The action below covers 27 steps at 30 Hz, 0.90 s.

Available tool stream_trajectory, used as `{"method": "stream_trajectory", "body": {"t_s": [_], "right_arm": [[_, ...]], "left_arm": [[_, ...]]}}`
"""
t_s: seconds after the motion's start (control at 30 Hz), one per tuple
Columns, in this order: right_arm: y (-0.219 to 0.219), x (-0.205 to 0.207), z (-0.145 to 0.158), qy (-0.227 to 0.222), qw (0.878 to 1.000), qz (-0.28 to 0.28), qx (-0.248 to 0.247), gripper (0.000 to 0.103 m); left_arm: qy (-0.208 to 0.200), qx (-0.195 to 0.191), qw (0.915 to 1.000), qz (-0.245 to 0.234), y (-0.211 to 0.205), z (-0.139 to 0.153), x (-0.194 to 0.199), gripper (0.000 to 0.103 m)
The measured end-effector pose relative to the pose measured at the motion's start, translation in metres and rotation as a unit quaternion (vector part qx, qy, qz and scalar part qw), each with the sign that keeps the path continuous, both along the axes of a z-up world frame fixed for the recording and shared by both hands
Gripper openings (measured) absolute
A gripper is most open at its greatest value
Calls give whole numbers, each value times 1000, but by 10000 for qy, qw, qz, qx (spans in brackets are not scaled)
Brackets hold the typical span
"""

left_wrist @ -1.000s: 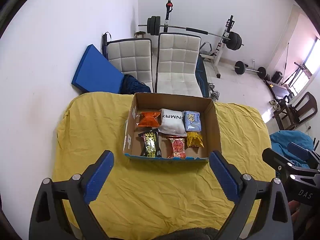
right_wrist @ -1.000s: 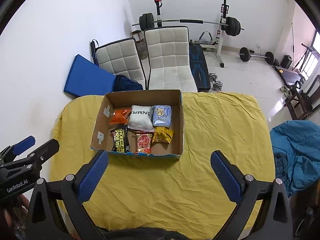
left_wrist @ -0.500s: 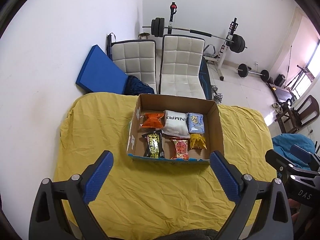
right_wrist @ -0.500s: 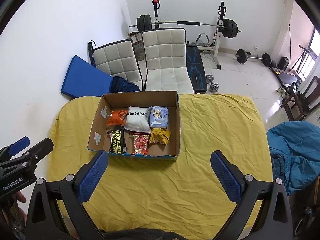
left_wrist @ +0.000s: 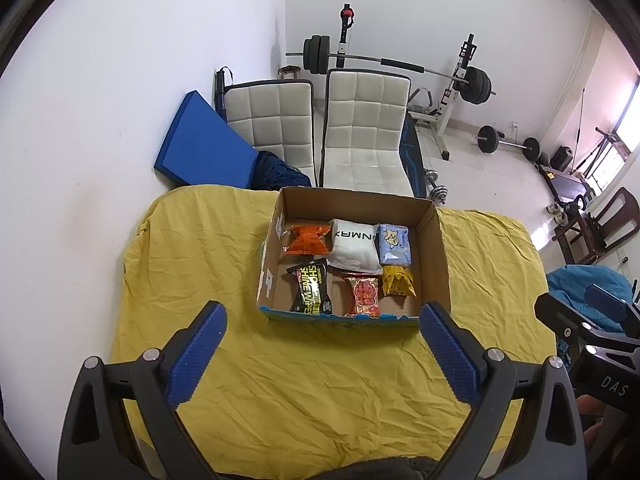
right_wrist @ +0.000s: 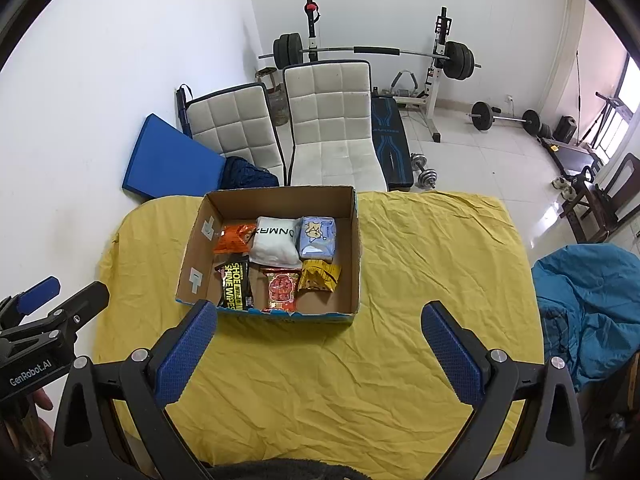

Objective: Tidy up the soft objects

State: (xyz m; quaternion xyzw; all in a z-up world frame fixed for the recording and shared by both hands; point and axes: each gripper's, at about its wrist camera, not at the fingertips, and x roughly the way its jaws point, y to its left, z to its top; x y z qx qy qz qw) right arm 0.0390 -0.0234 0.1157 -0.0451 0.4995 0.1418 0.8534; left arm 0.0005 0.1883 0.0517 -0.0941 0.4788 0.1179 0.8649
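Both views farther back from cardboard box; left gripper, right gripper wide apart, empty.

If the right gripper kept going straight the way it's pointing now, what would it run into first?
Probably the cardboard box: the open right gripper aims along its fingers at the near wall, with only bare yellow cloth between. Depth is unclear; angled lower, it would meet the cloth first.
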Motion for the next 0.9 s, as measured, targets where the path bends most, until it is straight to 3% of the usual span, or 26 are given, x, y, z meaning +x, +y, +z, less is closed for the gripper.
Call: {"method": "stream_trajectory", "body": {"t_s": [0.9], "right_arm": [[2,-1,-2,-70,9999,-143,-59,103]], "left_arm": [[42,93,9999,-76,2,-5,1,99]]}}
